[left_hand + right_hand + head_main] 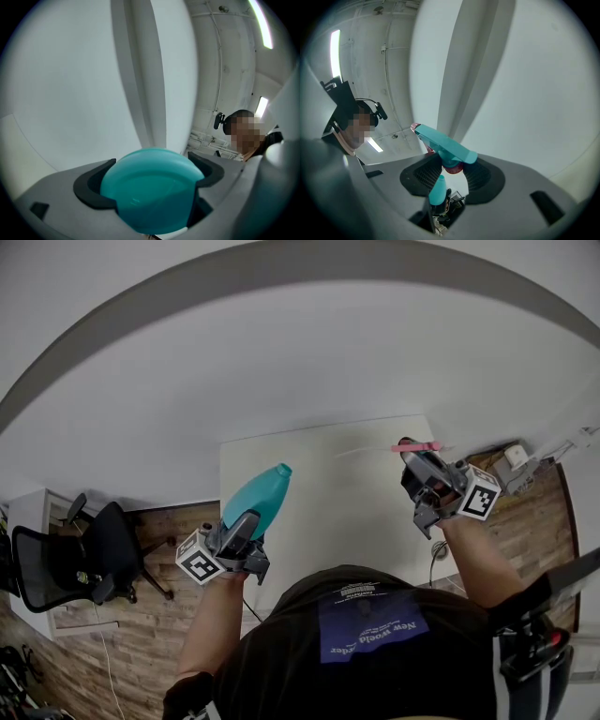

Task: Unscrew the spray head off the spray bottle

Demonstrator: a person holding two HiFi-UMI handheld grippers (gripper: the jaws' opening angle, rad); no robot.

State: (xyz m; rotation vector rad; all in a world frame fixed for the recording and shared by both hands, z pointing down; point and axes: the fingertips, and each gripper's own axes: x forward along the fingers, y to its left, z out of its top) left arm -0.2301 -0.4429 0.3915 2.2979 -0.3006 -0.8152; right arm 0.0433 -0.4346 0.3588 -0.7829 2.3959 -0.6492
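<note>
A teal spray bottle (259,499) sits in my left gripper (246,527), which is shut on its lower body; its bare neck points up and away over the table. In the left gripper view the bottle's rounded base (152,187) fills the gap between the dark pads (91,185). The spray head (415,447) is off the bottle, far to the right. My right gripper (412,461) is shut on it. In the right gripper view the pads clamp its pink collar (453,168); the teal top with a pink nozzle (415,127) sticks up and left.
A white table (347,502) lies under both grippers. A black office chair (84,563) stands on the wooden floor at left. A white plug and cables (516,457) lie past the table's right edge. A person wearing a headset (356,122) shows in the background.
</note>
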